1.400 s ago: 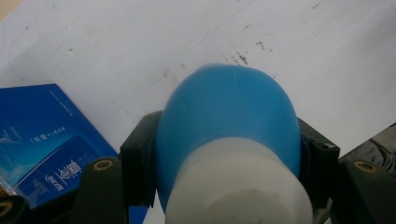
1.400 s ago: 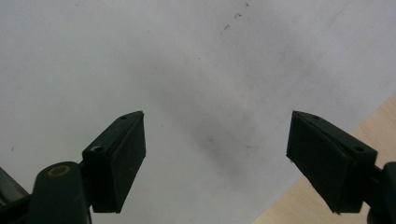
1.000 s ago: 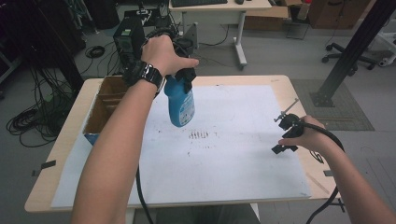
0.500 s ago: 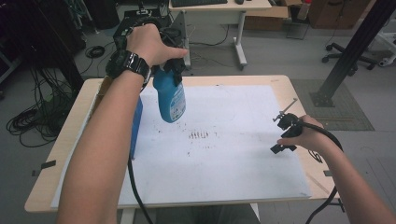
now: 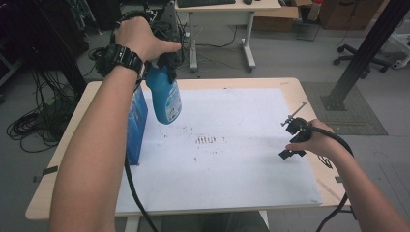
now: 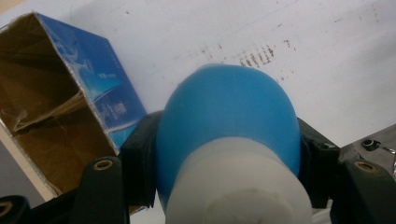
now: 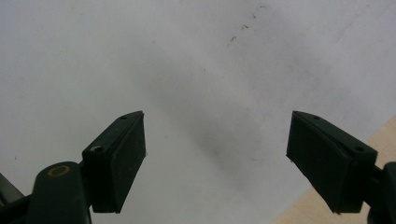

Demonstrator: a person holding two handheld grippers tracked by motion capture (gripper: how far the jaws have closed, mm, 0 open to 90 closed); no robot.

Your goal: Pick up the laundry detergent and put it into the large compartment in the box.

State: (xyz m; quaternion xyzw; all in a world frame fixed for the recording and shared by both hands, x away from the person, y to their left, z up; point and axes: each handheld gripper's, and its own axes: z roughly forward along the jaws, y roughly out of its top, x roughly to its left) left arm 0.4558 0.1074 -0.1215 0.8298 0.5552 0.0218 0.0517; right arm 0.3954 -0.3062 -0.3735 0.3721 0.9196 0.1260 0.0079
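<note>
- The left tongs point(image 5: 164, 60) are clamped on a blue spray bottle point(image 5: 165, 96), gripping it at the shoulder just below its white neck; in the left gripper view the black jaws press against both sides of the blue spray bottle point(image 6: 229, 121).
- The bottle hangs in the air above the left rear part of the table point(image 5: 63, 193), base pointing down and tilted slightly toward the table's middle, clear of the surface.
- Just to the left of the bottle stands an open blue carton point(image 5: 137, 125), upright on the white sheet point(image 5: 232, 179) that covers most of the tabletop; the person's left forearm crosses in front of it in the high view.
- In the left gripper view the blue carton point(image 6: 100, 88) shows its open top and brown cardboard inside, and the bottle's base is beside that opening rather than inside it.
- A patch of small dark marks point(image 5: 207, 140) lies on the sheet near the middle of the table, well apart from both hands.
- The right tongs point(image 5: 291, 140) are held low over the right edge of the sheet, near the table's right side.
- In the right gripper view the right tongs point(image 7: 215, 158) stand spread wide with nothing between the jaws, the white sheet beneath them and a corner of bare wood at lower right.
</note>
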